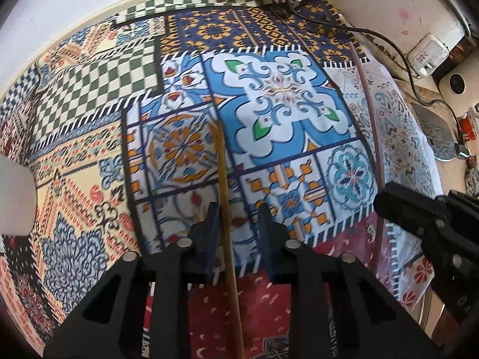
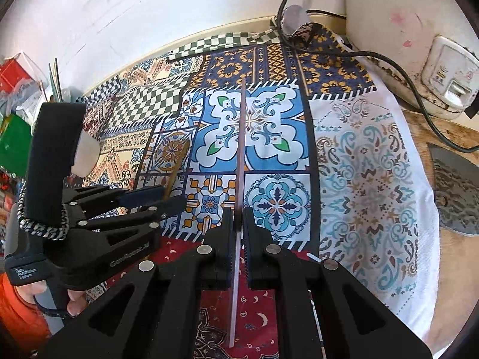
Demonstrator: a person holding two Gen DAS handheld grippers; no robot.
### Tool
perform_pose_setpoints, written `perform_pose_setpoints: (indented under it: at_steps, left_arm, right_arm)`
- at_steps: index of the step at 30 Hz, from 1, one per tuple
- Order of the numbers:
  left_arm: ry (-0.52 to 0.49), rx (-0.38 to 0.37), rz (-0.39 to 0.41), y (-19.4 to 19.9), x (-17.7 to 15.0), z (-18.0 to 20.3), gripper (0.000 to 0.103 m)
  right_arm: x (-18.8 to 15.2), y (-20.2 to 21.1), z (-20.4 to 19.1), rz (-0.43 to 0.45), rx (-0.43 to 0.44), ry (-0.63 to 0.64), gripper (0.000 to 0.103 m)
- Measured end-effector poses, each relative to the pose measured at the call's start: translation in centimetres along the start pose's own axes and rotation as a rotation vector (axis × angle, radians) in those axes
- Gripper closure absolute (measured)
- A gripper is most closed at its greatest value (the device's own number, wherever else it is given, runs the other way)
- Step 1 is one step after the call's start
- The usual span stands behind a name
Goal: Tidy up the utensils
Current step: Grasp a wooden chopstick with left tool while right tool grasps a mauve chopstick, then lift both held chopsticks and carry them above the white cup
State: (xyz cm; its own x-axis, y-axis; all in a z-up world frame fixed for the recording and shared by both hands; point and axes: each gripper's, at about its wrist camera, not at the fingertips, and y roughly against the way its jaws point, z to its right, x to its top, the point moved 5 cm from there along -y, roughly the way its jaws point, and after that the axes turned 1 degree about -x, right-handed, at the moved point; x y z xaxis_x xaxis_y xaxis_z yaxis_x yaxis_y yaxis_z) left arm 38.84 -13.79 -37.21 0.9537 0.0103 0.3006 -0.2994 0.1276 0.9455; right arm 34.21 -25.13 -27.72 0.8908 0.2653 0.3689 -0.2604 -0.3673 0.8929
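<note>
The left camera sits just behind the left claw [image 1: 238, 209] and looks forward and down along its two fingers, close above the patterned cloth [image 1: 89, 155] on the tabletop, with the right claw [image 1: 389, 206] poking in at its right side. The right camera sits just behind the right claw [image 2: 238, 218] and looks the same way from a spot further right, so the left claw [image 2: 167, 197] shows at its left side. Both views share the blue flower square [image 1: 284, 101] [image 2: 251, 131] ahead of the claws, the black cord [image 1: 374, 34] [image 2: 389, 62] and the white cooker [image 1: 404, 9] [image 2: 404, 30] at the far right.
</note>
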Motion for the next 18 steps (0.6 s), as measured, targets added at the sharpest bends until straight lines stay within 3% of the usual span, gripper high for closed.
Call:
perform_pose_setpoints:
  at_steps: [3,9,18]
  left_arm:
    - [0.010,-0.042,-0.020,-0.5,0.8,0.2,0.099]
    - [-0.020,-0.063,-0.061,-1.2,1.8,0.8,0.099]
    - [-0.029,-0.052,0.081,4.4,0.2,0.6,0.099]
  right_arm:
    - [0.0,0.2,0.1,0.008,0.004,-0.010,0.097]
    - [-0.1,1.1,-0.1,0.028,0.013,-0.018,0.097]
    - [0.5,3.4,-1.4,0.088,0.023,-0.005,0.098]
